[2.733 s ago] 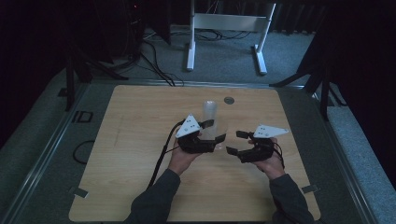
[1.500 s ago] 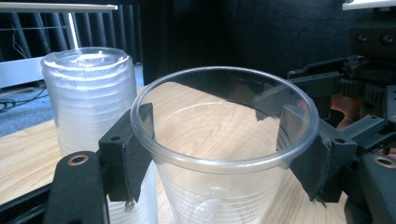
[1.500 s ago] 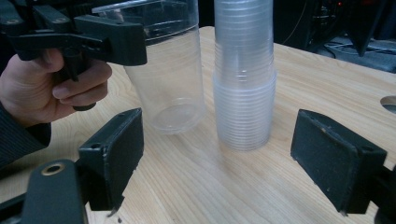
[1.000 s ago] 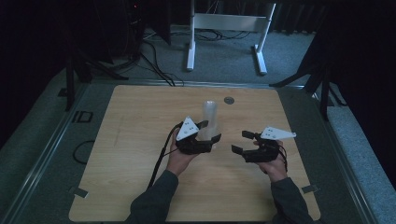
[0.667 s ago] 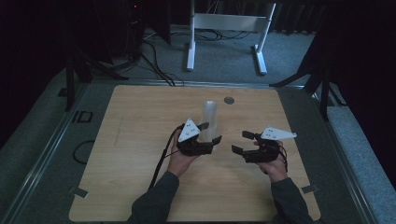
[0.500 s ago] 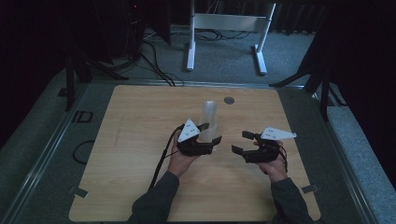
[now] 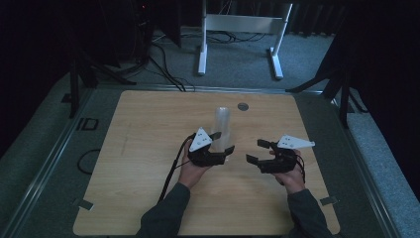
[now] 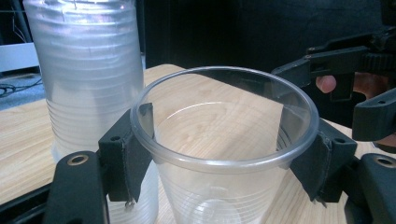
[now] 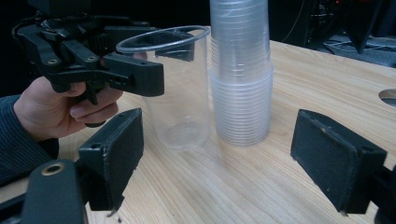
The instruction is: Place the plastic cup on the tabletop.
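Here the left claw (image 8: 219,154) grips a clear cup (image 8: 224,140) just beside the cup stack (image 8: 88,84); right claw (image 9: 215,158) gapes.

Black two-jaw grippers, grey three-cornered plates on top, trailing black cables, dark ribbed sleeves.

My left gripper (image 7: 221,145) holds a single cup (image 8: 224,154) just beside the cup stack (image 7: 221,124), mid-table (image 7: 148,148); right gripper (image 7: 256,151) stands apart.

Top of the cup stack (image 9: 240,70) runs off the upper edge in the right gripper view, so its count can't be told. The single cup (image 8: 224,154) loses its base below the frame, and the tabletop (image 7: 148,163) hole (image 9: 388,97) is clipped at the right.
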The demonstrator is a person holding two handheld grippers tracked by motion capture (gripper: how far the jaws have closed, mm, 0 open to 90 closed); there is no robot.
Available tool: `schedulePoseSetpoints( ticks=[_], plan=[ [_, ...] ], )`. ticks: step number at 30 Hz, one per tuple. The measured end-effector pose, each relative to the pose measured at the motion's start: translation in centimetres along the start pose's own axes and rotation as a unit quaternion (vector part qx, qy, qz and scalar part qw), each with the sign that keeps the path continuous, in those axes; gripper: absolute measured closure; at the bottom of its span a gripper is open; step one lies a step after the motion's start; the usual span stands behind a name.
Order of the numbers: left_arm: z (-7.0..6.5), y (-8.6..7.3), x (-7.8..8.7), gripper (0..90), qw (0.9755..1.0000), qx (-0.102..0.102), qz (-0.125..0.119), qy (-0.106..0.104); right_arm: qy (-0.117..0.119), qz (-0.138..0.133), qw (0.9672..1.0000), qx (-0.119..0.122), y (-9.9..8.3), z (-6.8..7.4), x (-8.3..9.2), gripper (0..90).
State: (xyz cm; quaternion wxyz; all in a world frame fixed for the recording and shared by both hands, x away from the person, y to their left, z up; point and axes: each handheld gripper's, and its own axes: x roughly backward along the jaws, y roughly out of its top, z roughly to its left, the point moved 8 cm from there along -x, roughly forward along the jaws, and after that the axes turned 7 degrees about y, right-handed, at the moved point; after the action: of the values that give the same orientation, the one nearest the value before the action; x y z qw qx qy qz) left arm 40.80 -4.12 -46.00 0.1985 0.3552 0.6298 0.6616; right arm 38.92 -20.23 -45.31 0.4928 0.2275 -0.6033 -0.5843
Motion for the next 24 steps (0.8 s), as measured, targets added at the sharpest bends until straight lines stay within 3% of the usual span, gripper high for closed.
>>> schedulePoseSetpoints(
  ticks=[24],
  plan=[
    [0.3, -1.3, -0.7, 28.1, 0.9999, 0.005, 0.013, 0.006, 0.001, 0.0, 1.0, -0.002, -0.1, -0.1, 0.1, 17.2]
  ],
)
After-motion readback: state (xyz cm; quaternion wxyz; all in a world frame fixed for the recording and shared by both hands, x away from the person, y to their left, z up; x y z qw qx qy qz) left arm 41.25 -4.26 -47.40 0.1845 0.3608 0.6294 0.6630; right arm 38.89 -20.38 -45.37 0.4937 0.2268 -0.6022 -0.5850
